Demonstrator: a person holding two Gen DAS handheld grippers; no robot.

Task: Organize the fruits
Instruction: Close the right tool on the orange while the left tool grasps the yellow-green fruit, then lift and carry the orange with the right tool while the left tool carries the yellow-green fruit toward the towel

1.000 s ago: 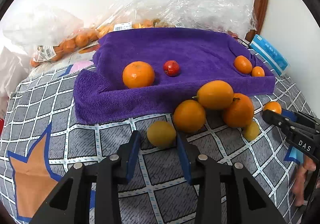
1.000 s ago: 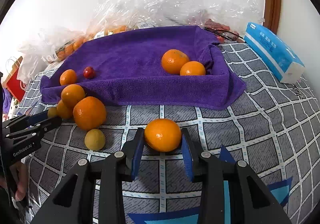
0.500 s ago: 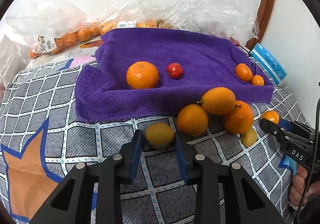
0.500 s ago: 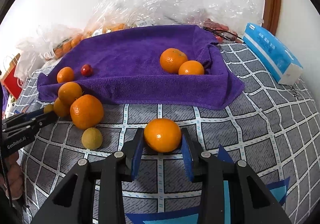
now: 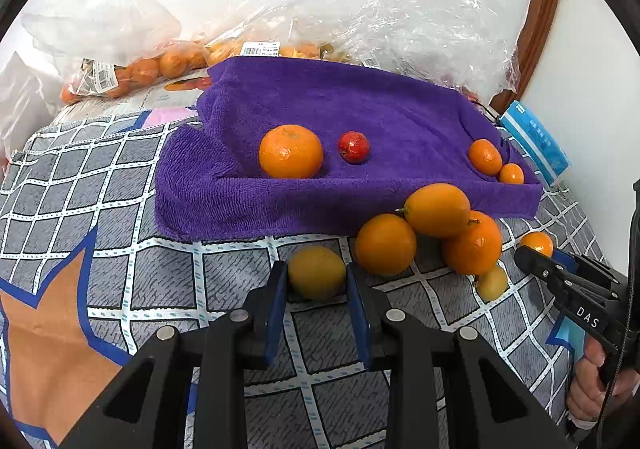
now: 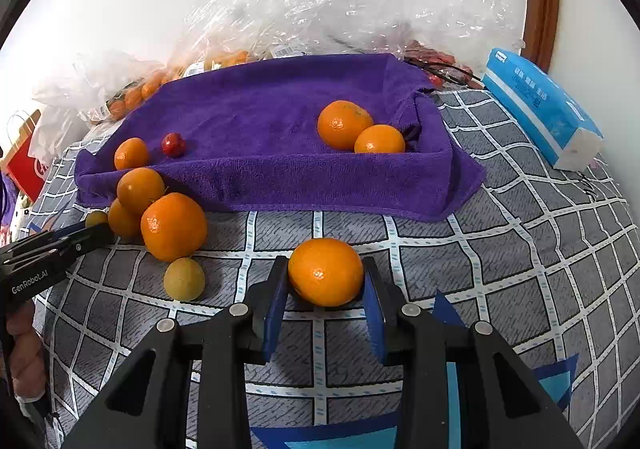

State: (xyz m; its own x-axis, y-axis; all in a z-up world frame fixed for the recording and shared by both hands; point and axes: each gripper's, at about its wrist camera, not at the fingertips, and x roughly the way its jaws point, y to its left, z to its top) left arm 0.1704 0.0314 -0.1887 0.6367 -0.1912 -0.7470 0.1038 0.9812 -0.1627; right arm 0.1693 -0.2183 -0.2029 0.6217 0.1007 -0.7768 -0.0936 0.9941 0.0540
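Fruits lie loose on a grey checked bedcover (image 5: 120,185) along the near edge of a purple towel (image 5: 360,113) draped over a tray-like shape.

Through the left wrist camera, the left gripper (image 5: 316,291) has its blue pads (image 5: 275,301) pressed to the flanks of a small yellow-green fruit (image 5: 317,272), which sits on the cover just short of the towel's near edge. That fruit looks light, firm and smooth-skinned, so it will likely roll or squirt out under an off-centre squeeze; the widest girth, where the pads sit, is the sound place to hold it. Just to its right, three orange fruits (image 5: 436,233) are heaped touching one another, and lifting one may set the rest rolling. On the towel rest a large orange (image 5: 291,151), a small red fruit (image 5: 353,147) and two small oranges at its right corner.

Through the right wrist camera, the right gripper (image 6: 325,299) pinches a mandarin (image 6: 325,271) across its middle, low over the cover near the towel's front edge. Its peel seems softer and looser, so a gentle grip should do; hard pressure could bruise it. A second yellow-green fruit (image 6: 184,279) lies apart to the left, beside the heap.
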